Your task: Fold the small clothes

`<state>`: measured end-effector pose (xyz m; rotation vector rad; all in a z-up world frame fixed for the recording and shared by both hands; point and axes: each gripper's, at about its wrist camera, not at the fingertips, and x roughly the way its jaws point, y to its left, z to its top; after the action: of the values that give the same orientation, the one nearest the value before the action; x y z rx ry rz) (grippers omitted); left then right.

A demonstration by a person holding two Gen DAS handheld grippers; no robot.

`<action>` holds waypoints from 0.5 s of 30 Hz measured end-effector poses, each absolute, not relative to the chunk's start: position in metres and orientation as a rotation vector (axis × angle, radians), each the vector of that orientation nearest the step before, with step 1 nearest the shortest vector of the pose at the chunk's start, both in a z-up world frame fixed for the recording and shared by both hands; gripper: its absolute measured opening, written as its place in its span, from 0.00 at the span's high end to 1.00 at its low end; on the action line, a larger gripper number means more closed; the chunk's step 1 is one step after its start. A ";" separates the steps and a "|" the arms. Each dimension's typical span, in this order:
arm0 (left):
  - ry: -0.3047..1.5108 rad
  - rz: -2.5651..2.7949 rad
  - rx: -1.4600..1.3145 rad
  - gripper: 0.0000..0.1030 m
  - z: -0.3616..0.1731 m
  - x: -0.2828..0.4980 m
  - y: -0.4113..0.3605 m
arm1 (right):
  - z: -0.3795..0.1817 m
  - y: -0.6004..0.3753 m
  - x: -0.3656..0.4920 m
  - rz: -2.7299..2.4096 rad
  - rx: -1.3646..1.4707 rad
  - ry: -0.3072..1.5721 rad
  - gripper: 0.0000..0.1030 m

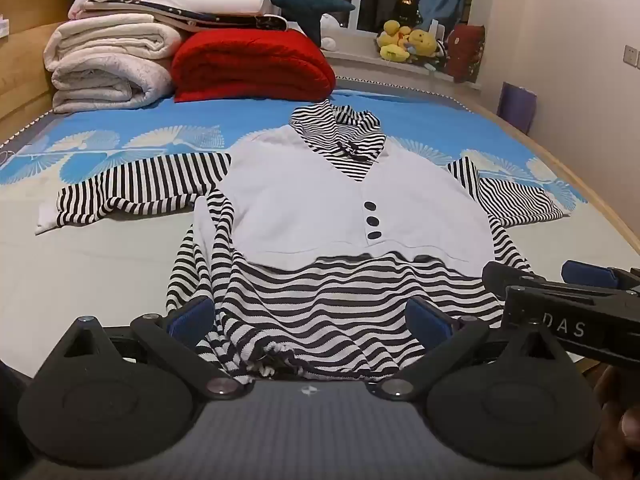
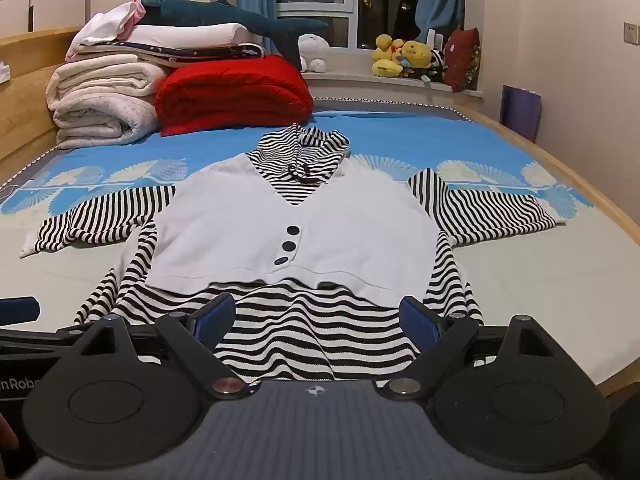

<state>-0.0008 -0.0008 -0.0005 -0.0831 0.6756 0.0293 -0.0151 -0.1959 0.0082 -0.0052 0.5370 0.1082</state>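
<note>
- Left gripper (image 1: 308, 316): held low at the near hem of the striped top (image 1: 320, 240), pointing up the garment toward the collar. Fingers wide apart, blue pads (image 1: 190, 314) out on either side of the hem, nothing clamped between them. Hem fabric is bunched just ahead of the gripper body.
- Right gripper (image 2: 318, 316): same low, level pose at the hem, just right of the left one. Fingers spread, holding nothing; striped cloth lies between the pads (image 2: 420, 320).
- The two grippers sit close side by side; the right one's body enters the left wrist view at lower right, and a finger of the left shows at the left edge of the right wrist view.
- Striped top lies flat, front up, on the bed (image 2: 540, 280), both sleeves stretched outward, white vest panel with three dark buttons (image 2: 288, 245) over the chest, hood at the far end.
- Bare sheet on both sides of the garment; wooden bed edge (image 2: 592, 196) runs near the right sleeve cuff.
- Folded blankets (image 2: 104, 104) and a red quilt (image 2: 232, 92) are stacked at the far left corner, well apart from the top.
</note>
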 end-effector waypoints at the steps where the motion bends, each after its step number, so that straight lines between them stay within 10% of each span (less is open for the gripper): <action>1: 0.675 0.029 -0.083 0.01 -0.001 -0.001 -0.001 | 0.008 -0.197 -0.015 0.109 -0.005 0.536 0.13; 15: 0.675 0.029 -0.083 0.01 0.000 -0.001 -0.001 | 0.009 -0.194 -0.015 0.111 -0.009 0.536 0.14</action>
<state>-0.0007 -0.0014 0.0000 -0.0829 0.6755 0.0291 -0.0147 -0.1943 0.0093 -0.0085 0.5360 0.1113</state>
